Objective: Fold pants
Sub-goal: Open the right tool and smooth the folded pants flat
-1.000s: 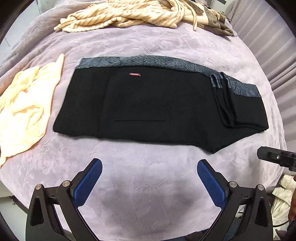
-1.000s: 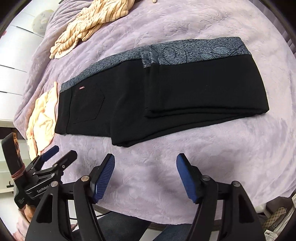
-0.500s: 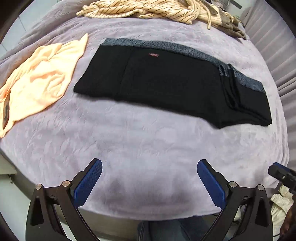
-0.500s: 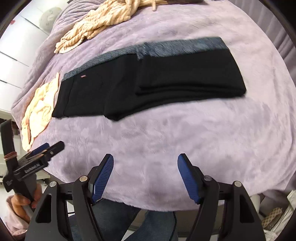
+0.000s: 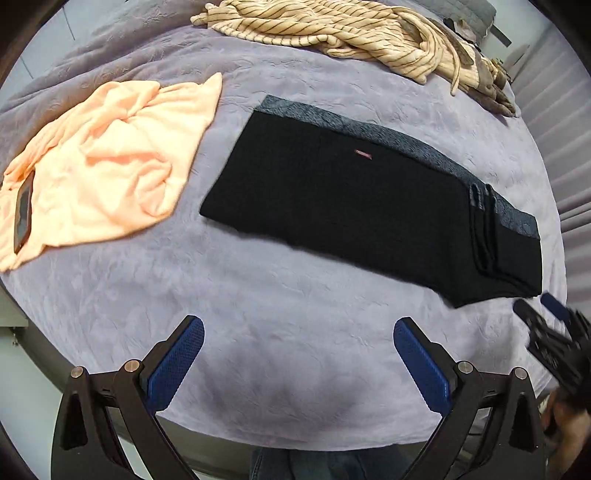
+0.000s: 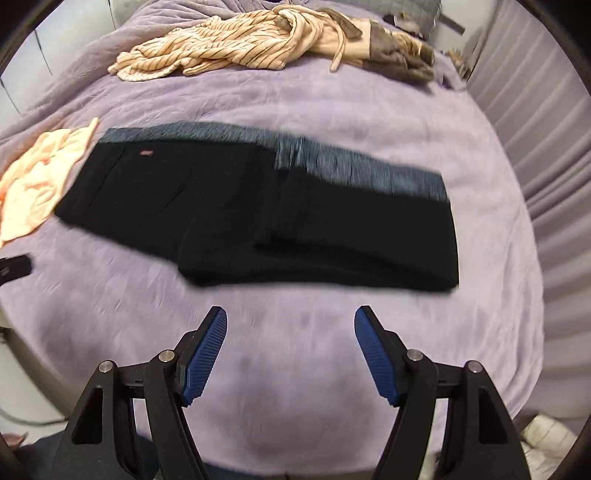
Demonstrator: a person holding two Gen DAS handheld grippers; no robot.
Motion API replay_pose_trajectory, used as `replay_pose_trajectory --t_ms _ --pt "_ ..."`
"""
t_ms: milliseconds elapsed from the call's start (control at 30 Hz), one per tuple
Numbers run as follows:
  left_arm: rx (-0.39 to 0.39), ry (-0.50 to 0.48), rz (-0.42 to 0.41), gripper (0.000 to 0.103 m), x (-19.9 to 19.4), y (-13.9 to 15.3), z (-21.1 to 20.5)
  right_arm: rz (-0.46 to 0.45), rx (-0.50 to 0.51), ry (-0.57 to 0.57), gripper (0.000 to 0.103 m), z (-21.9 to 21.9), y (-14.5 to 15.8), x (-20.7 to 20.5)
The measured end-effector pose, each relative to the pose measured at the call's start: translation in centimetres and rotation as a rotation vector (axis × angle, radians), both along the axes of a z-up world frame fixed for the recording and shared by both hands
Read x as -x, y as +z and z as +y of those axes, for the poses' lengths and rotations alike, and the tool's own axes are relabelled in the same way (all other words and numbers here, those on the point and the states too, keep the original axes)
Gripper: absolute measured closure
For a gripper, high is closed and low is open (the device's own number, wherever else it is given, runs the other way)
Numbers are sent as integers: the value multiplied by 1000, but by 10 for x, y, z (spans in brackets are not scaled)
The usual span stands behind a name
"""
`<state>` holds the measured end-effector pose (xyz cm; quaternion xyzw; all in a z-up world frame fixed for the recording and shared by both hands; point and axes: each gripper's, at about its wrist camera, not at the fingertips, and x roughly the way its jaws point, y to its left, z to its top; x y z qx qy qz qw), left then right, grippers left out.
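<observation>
Black pants (image 5: 362, 206) with a grey patterned side band lie flat on the purple bed cover, legs folded back over the right half; they also show in the right wrist view (image 6: 258, 221). My left gripper (image 5: 297, 362) is open and empty, above bare cover in front of the pants. My right gripper (image 6: 290, 350) is open and empty, in front of the pants' near edge; it also shows at the right edge of the left wrist view (image 5: 554, 332).
A peach garment (image 5: 99, 158) with a phone (image 5: 23, 210) on it lies left of the pants. A striped beige garment (image 5: 332, 26) and brown clothes lie at the far side. The bed's near edge (image 5: 258, 439) is just below the grippers.
Both grippers have pulled back from the pants toward the bed's near edge. The left view has swung so the peach garment shows more fully. The pants lie as before.
</observation>
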<state>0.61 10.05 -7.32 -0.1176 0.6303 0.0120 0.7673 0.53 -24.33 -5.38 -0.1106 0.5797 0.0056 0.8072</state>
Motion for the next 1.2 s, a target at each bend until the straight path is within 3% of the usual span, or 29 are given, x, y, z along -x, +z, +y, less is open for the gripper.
replay_pose_trajectory --t_ms 167,267,300,333,367,400,467,500,633,767,933,1000,1067,1200 --pt "-66 -19 39 0 -14 -4 30 -15 163 67 28 31 -41 -55" --pt "-87 -13 74 0 -19 -11 46 28 276 81 28 32 -75 -75" --pt "-91 -9 87 0 -20 -15 50 43 269 77 30 28 -84 -80" --pt "-91 -5 95 0 -21 -17 52 45 230 68 35 23 -86 -83" --pt "-89 -1 102 0 -22 -19 55 53 184 60 58 20 -85 -85" --pt "-84 3 111 0 -24 -22 57 63 166 55 68 20 -81 -87" --pt "-74 -1 122 0 -27 -24 56 74 126 58 81 21 -69 -88" --pt "-73 -12 125 0 -30 -26 53 72 103 58 83 19 -61 -88" --pt "-72 -59 134 0 -43 -29 37 103 38 32 83 15 -59 -82" --pt "-86 -117 118 0 -53 -25 19 87 91 53 82 25 -69 -71" --pt "-89 -130 95 0 -62 -21 11 87 -12 -14 67 17 -51 -71" --pt "-92 -133 90 0 -63 -20 10 89 -62 -27 53 15 -40 -68" --pt "-90 -134 78 0 -64 -19 8 84 -85 -27 46 18 -31 -63" --pt "-76 -128 67 0 -63 -18 7 96 -146 -31 41 26 -19 -49"
